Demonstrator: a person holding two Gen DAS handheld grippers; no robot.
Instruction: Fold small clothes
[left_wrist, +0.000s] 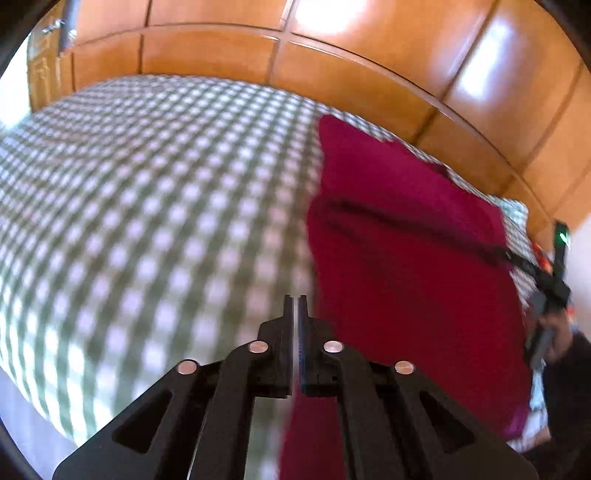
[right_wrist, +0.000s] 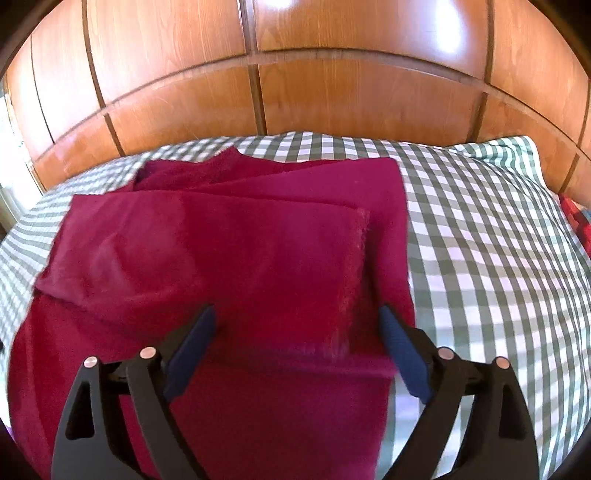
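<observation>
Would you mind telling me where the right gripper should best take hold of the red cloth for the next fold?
Probably the near right corner of the folded top layer of the red cloth, coming from the right. Its frayed edge lies raised on the layer beneath, beside the open right gripper, so one finger could slip under it. The checked bedcover beyond gives room to approach.

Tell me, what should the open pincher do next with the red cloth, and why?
Probably lower the right gripper and pinch the folded flap's near edge. Its jaws stand wide open above the red cloth, gripping nothing, and the cloth lies only partly folded on the checked sheet.
</observation>
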